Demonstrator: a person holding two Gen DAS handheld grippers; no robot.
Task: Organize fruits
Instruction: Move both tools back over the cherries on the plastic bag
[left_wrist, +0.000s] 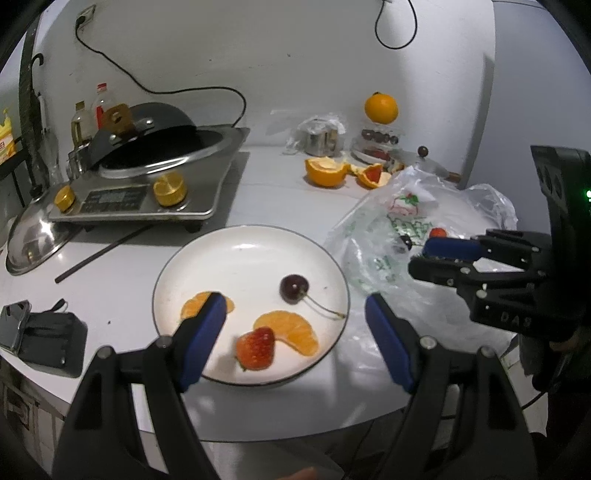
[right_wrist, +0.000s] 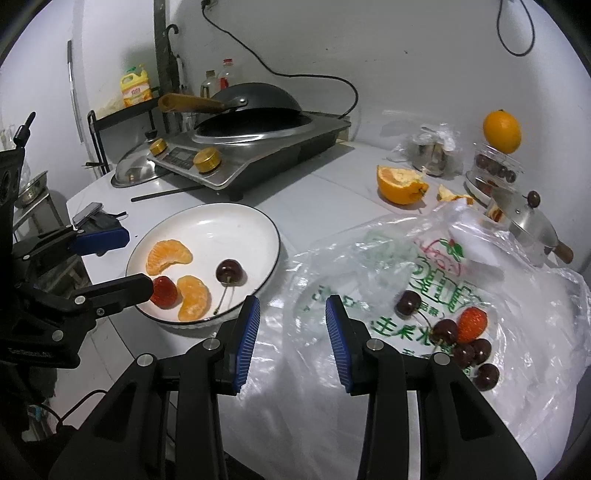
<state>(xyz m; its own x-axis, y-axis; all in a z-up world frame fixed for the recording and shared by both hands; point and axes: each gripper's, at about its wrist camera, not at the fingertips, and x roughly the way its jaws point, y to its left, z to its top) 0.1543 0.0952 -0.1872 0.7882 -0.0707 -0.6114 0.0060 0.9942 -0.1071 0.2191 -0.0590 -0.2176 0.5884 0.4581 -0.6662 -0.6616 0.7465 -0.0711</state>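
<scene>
Holding orange segments, a cherry and a strawberry (left_wrist: 256, 348): the plate (left_wrist: 240, 240).

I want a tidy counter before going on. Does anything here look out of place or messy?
Yes. Orange peel scraps lie loose on the counter behind the plastic bag. A whole orange is perched on top of a clear fruit box, which looks precarious. Cherries and a strawberry sit loose on the bag.

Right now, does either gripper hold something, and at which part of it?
Nothing is held. The left gripper is open above the plate, its fingers on either side of the strawberry without touching it. The right gripper is open over the plastic bag.
</scene>
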